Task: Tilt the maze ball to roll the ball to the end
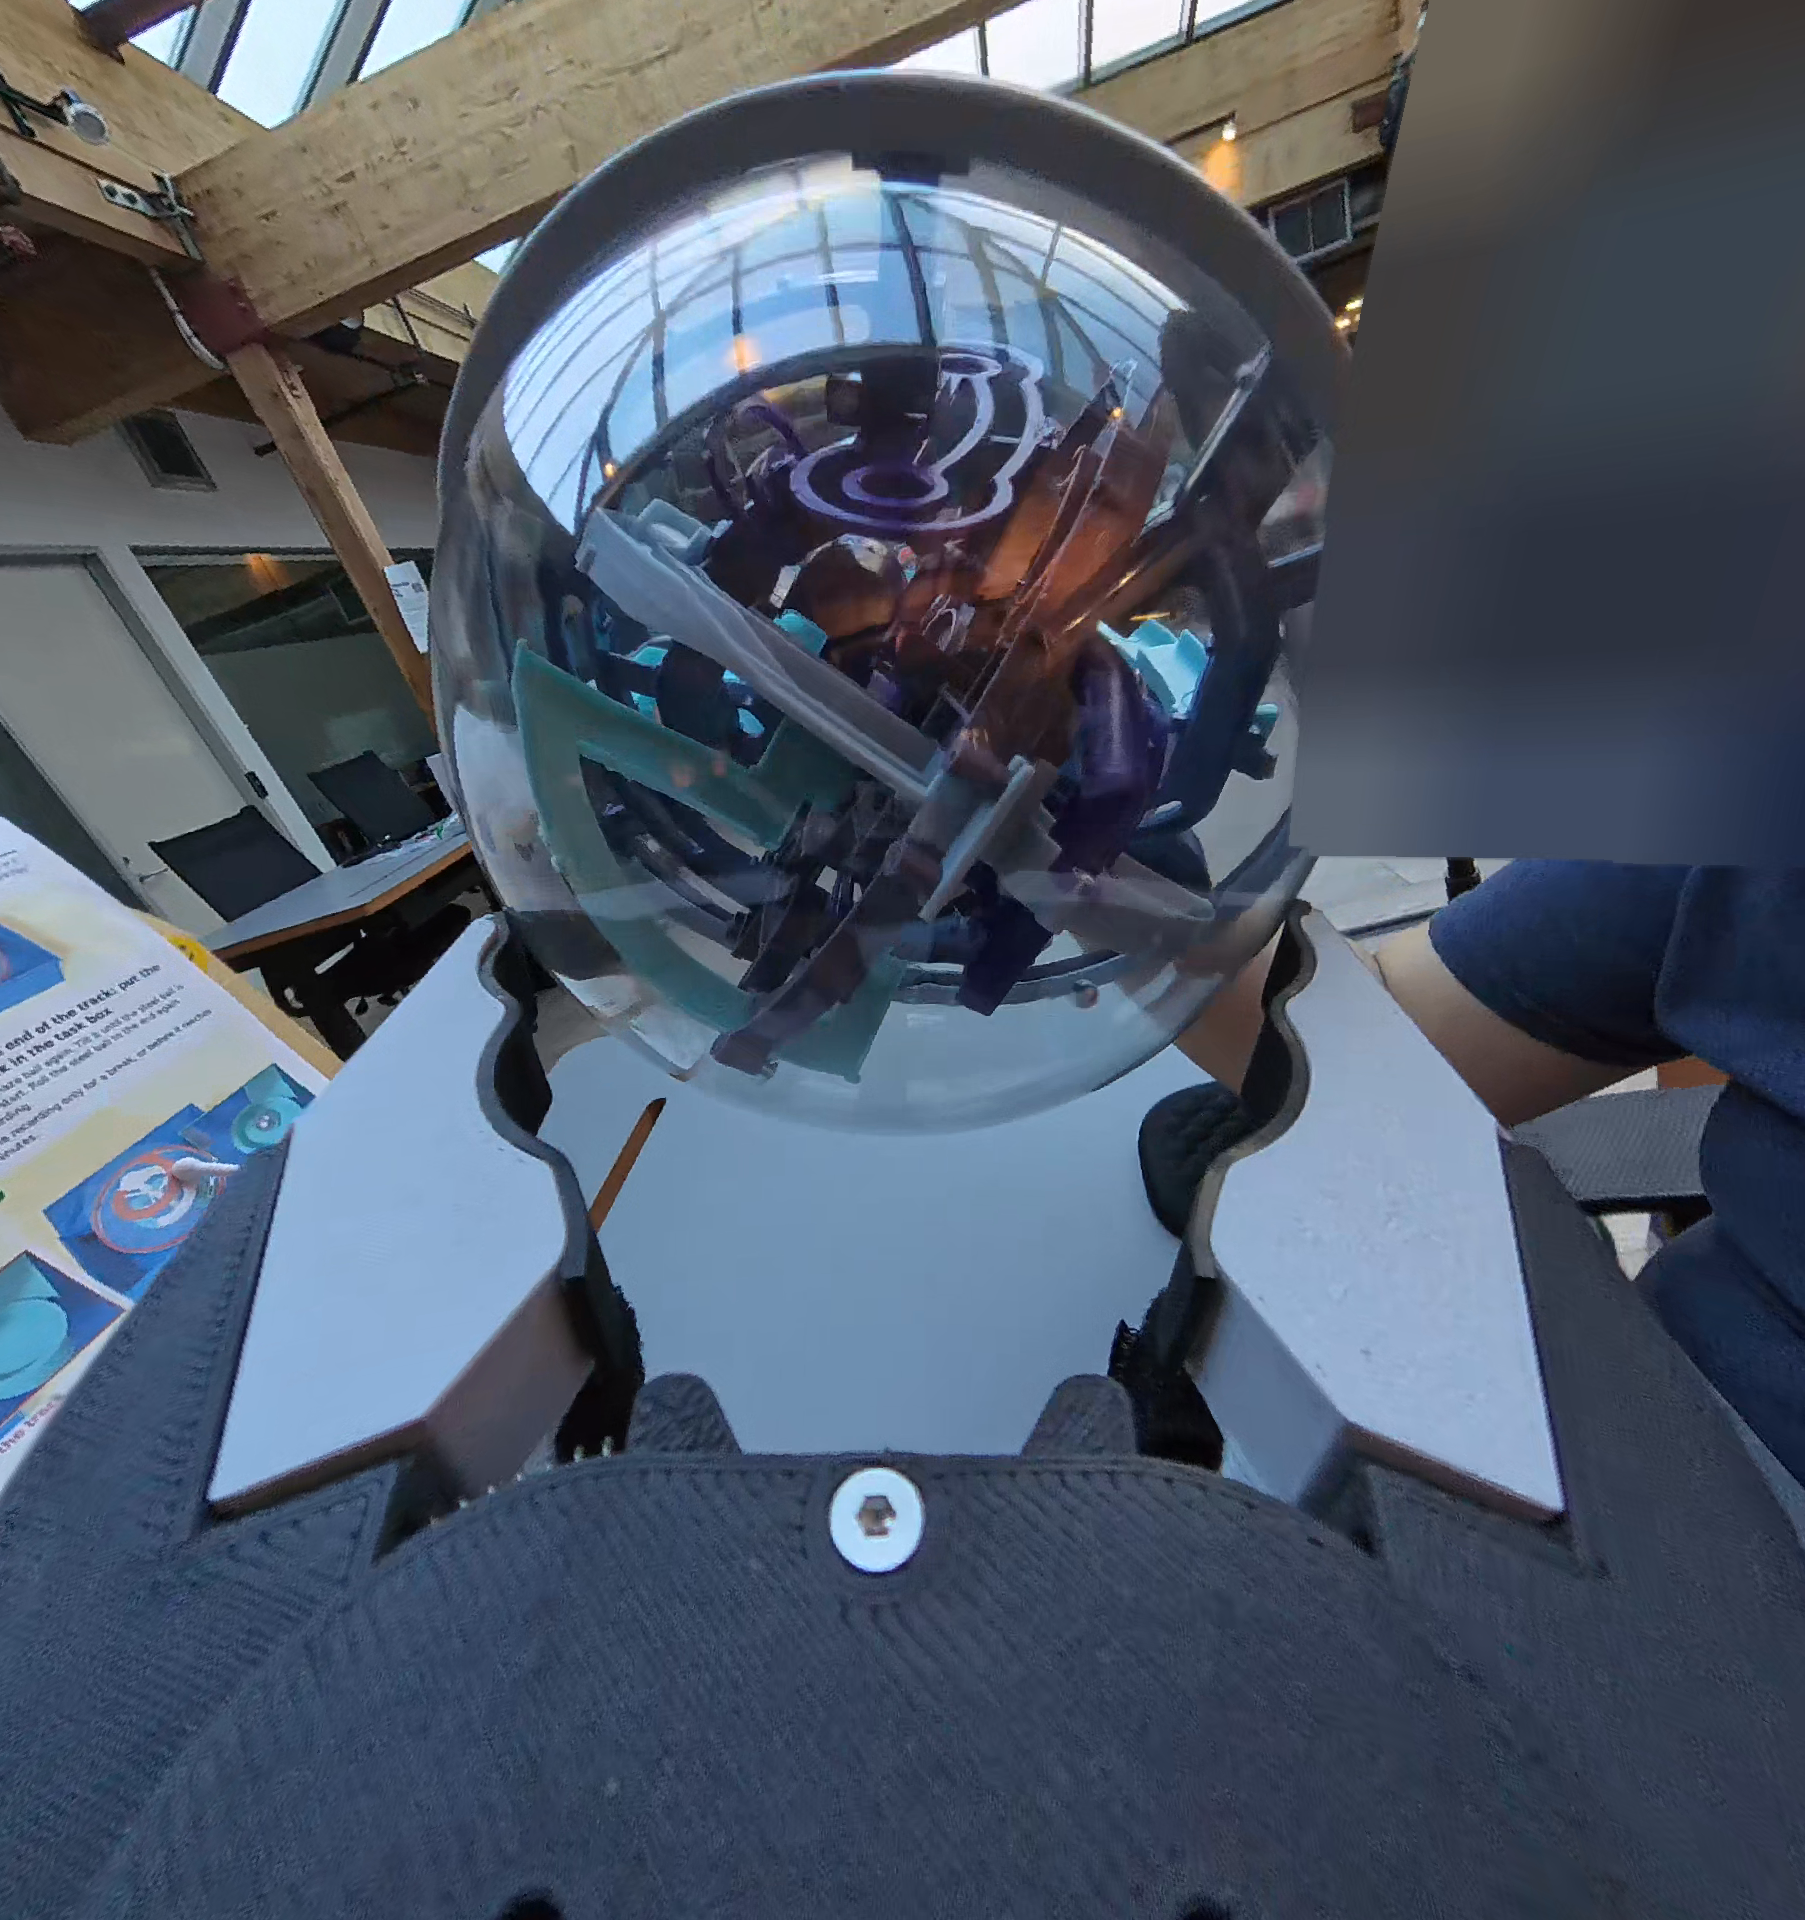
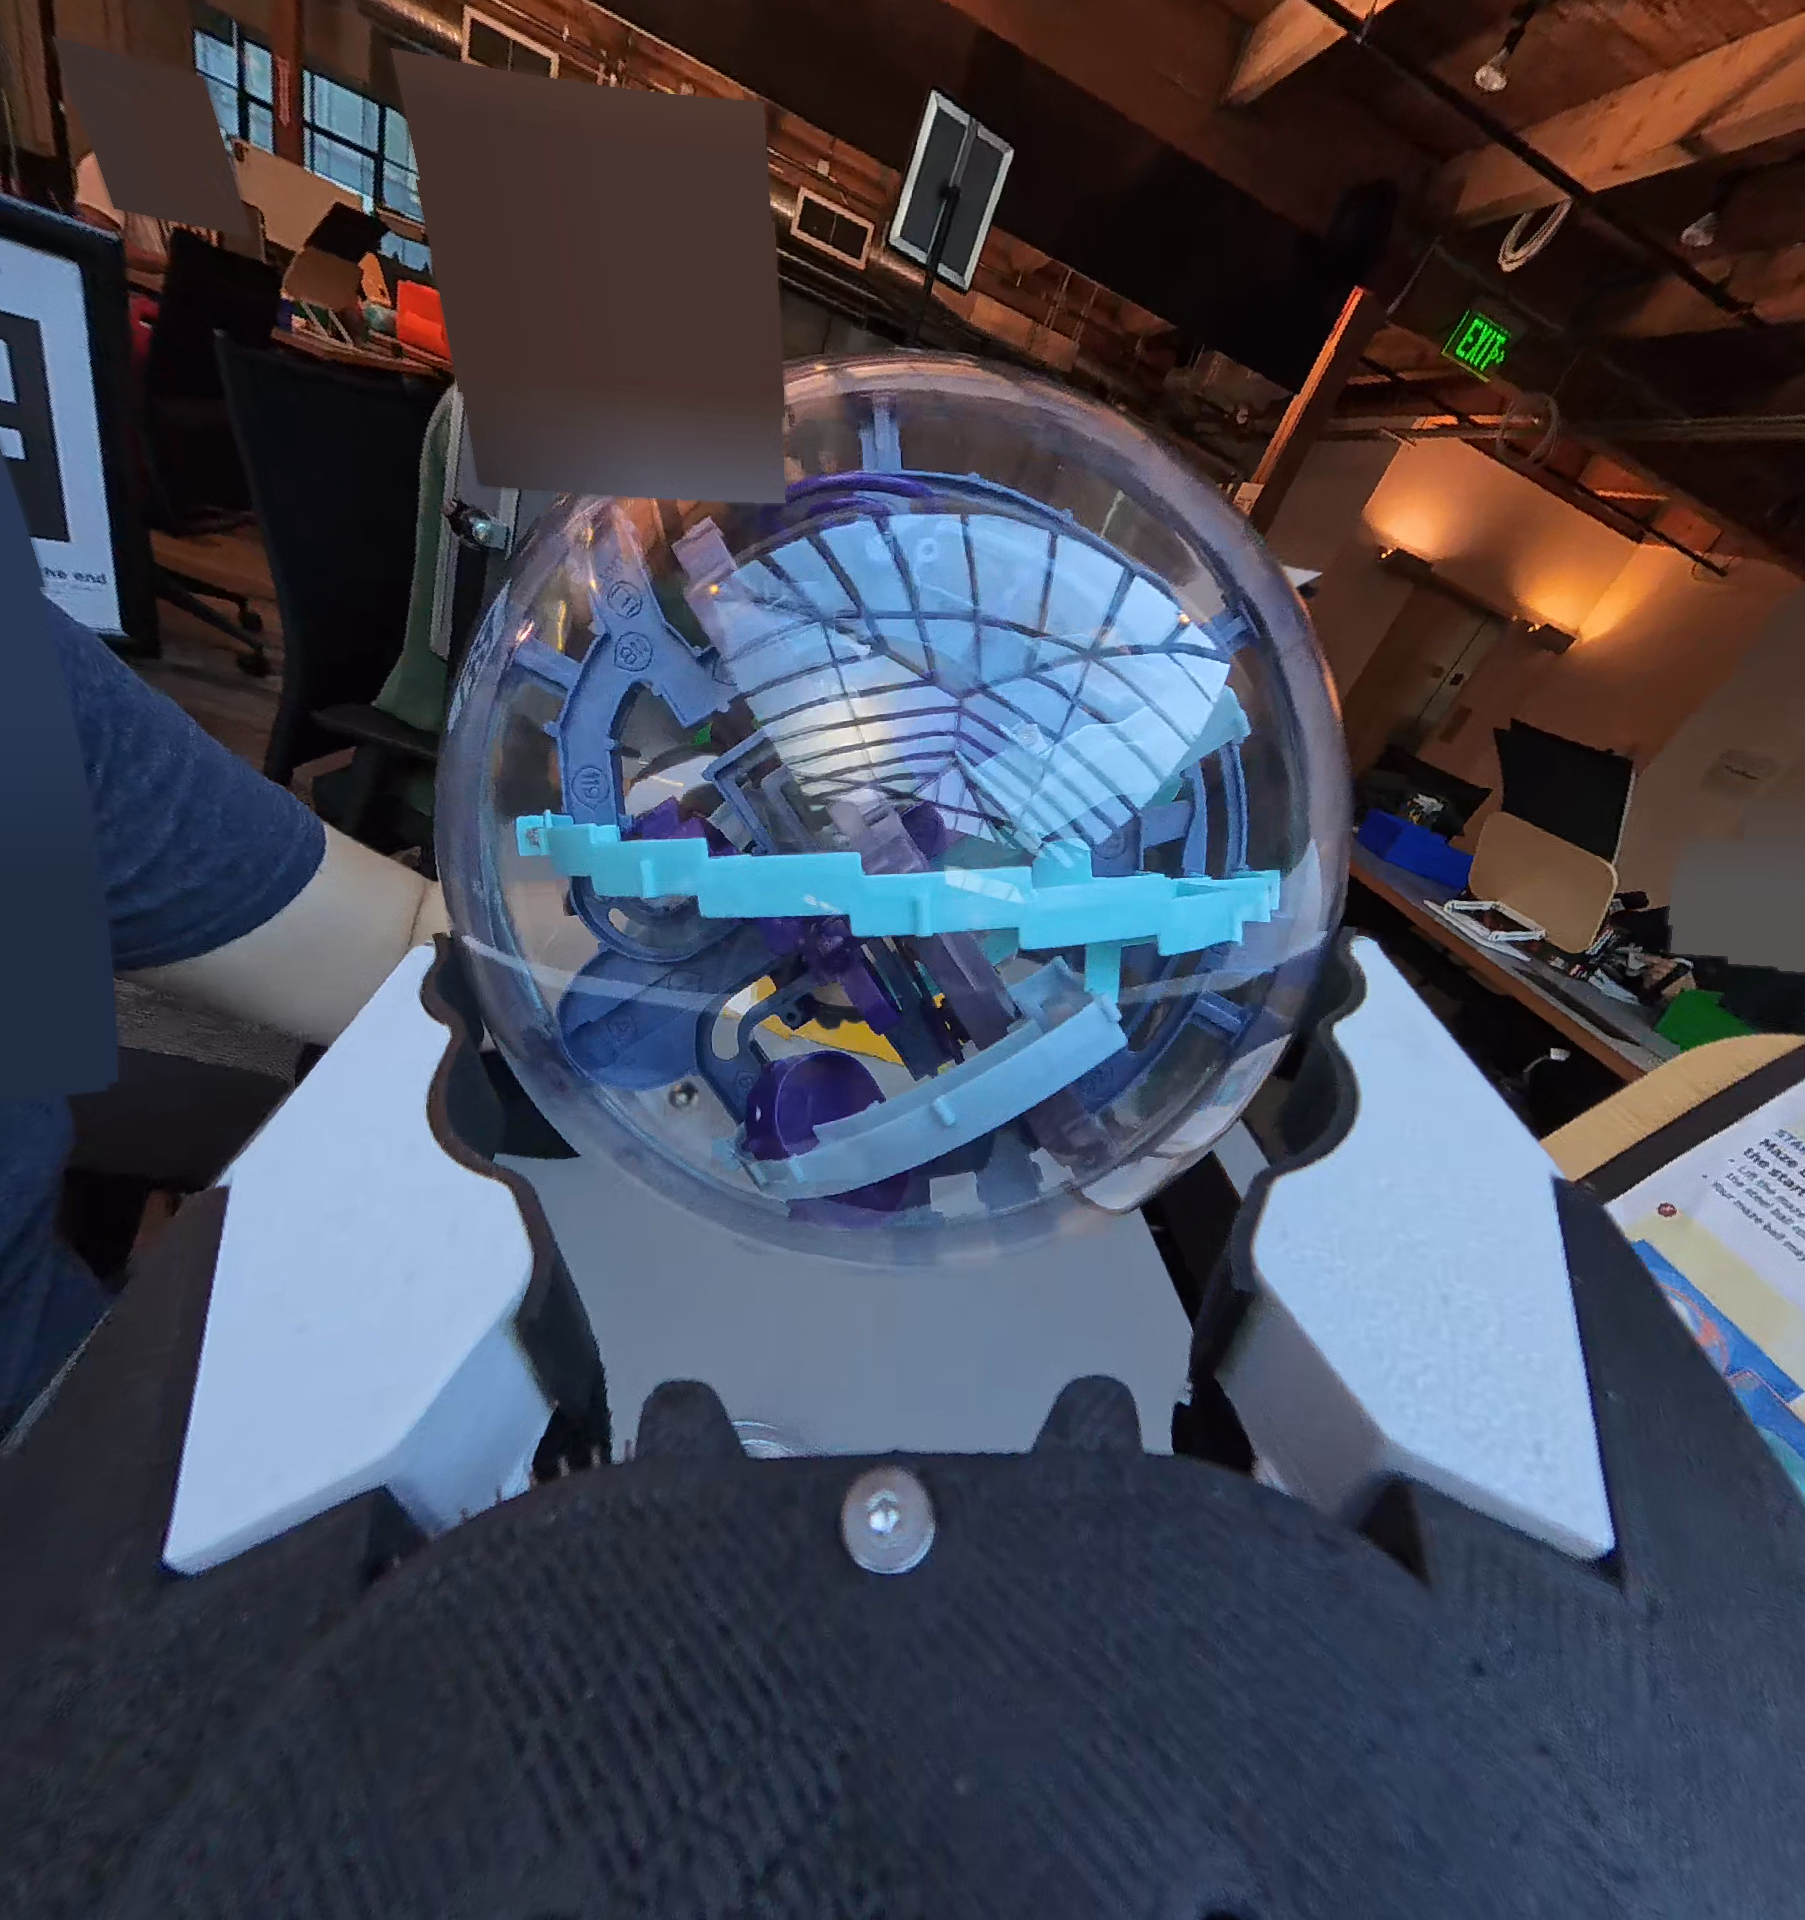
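Observation:
The maze ball (image 1: 877,623) is a clear plastic sphere with teal, purple, blue and grey tracks inside. In the left wrist view it sits between my left gripper's white fingers (image 1: 389,1195), which press on its lower sides. My left gripper (image 1: 898,935) is shut on it. In the right wrist view the same maze ball (image 2: 893,810) is held the same way by my right gripper (image 2: 893,956), with the fingers (image 2: 358,1195) against its sides. A small shiny steel ball (image 2: 683,1091) lies low inside the sphere; it also seems to show in the left wrist view (image 1: 1085,994).
A printed instruction sheet (image 1: 46,1091) stands at the left and also shows in the right wrist view (image 2: 1760,1216). A person's arm in a blue sleeve (image 1: 1563,987) is close beside the ball, as the right wrist view (image 2: 202,831) also shows. Desks and chairs (image 1: 337,894) stand farther back.

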The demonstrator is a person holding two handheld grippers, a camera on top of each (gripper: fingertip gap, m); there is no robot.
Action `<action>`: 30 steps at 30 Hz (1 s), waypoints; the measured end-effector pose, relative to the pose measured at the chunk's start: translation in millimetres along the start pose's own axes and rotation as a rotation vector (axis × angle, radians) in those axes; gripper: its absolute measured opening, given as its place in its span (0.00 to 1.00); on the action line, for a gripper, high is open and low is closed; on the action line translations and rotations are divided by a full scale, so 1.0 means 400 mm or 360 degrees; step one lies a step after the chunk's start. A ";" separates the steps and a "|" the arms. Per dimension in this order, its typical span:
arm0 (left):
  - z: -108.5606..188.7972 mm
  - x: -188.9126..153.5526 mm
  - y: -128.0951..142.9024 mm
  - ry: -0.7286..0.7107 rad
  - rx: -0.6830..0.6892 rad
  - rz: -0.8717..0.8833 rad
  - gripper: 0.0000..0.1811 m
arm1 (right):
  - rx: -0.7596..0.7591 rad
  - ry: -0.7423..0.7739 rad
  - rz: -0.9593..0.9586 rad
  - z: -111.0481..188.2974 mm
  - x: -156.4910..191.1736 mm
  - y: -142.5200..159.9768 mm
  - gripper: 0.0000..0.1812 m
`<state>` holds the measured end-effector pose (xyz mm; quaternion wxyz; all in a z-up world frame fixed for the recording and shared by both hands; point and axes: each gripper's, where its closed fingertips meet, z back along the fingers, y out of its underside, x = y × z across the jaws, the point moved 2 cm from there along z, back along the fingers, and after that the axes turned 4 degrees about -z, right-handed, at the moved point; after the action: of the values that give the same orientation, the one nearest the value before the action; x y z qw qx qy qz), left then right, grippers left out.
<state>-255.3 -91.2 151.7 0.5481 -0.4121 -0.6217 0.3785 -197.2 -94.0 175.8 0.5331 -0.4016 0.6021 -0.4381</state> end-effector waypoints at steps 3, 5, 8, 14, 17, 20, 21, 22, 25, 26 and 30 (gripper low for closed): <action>-0.001 0.007 -0.027 0.0038 0.0119 -0.0067 0.76 | 0.0024 0.0025 0.0067 -0.002 0.000 -0.031 0.85; -0.004 0.017 -0.069 0.0066 0.0169 -0.0143 0.76 | 0.0039 0.0051 0.0145 -0.004 -0.002 -0.072 0.85; -0.016 0.030 -0.148 0.0112 0.0219 -0.0294 0.75 | 0.0033 0.0093 0.0304 -0.001 0.001 -0.156 0.85; -0.053 0.042 -0.290 0.0162 0.0275 -0.0524 0.75 | 0.0052 0.0153 0.0533 0.020 0.013 -0.306 0.85; -0.067 0.040 -0.367 0.0191 0.0240 -0.0602 0.75 | 0.0063 0.0183 0.0623 0.023 0.029 -0.388 0.85; -0.074 0.027 -0.441 0.0201 0.0239 -0.0701 0.75 | 0.0080 0.0200 0.0725 0.024 0.054 -0.463 0.85; -0.075 0.021 -0.465 0.0202 0.0235 -0.0730 0.75 | 0.0081 0.0205 0.0754 0.023 0.064 -0.486 0.85; -0.076 0.013 -0.489 0.0205 0.0227 -0.0758 0.75 | 0.0077 0.0208 0.0782 0.022 0.075 -0.508 0.85; -0.074 -0.012 -0.551 0.0215 0.0232 -0.0846 0.75 | 0.0052 0.0220 0.0866 0.019 0.110 -0.563 0.85; -0.073 -0.021 -0.569 0.0219 0.0247 -0.0874 0.75 | 0.0040 0.0226 0.0892 0.019 0.122 -0.578 0.85; -0.079 -0.055 -0.630 0.0238 0.0321 -0.0953 0.75 | -0.0040 0.0248 0.0950 0.028 0.160 -0.624 0.85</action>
<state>-247.3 -205.2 379.5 0.7174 -0.1811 -0.6326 0.2287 -189.1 -229.2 395.1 0.5855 -0.1788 0.7379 -0.2841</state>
